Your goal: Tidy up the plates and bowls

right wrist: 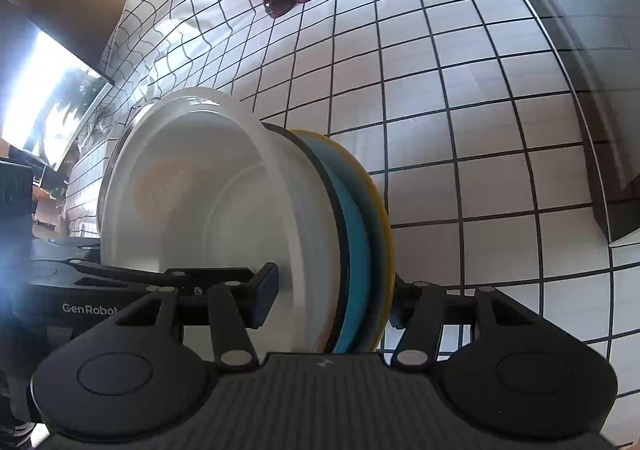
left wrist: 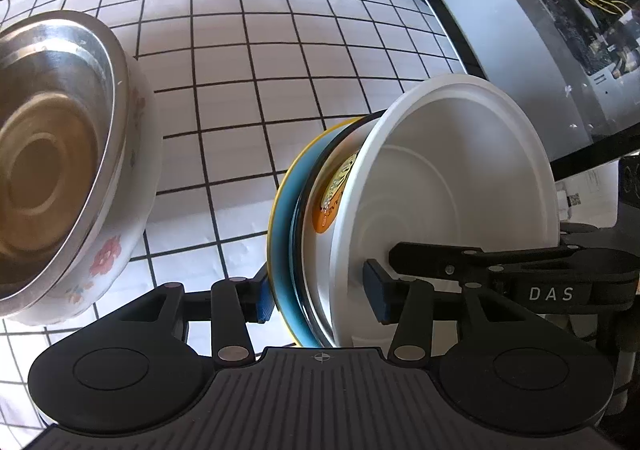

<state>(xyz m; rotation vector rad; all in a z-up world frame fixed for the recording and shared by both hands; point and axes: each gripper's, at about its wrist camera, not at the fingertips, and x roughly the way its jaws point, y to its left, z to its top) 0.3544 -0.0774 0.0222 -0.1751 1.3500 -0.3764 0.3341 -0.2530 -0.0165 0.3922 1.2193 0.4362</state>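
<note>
Gridded cloth (left wrist: 304, 61) behind; our stack (left wrist: 440, 185) stands on edge, mouth facing frame right; left gripper (left wrist: 320, 300) and right gripper (right wrist: 332, 302) both straddle it, contact unclear.

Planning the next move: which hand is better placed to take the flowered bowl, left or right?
Left, probably. The flowered bowl sits right beside the left tongs, and the right view does not show it at all. The right tongs straddle the stack of dishes and could keep it.

A white cloth (left wrist: 280, 61) with black grid lines covers the worktop; beyond the cloth's edge, a dark-framed glass panel (left wrist: 520, 29) reflects bright daylight.
</note>
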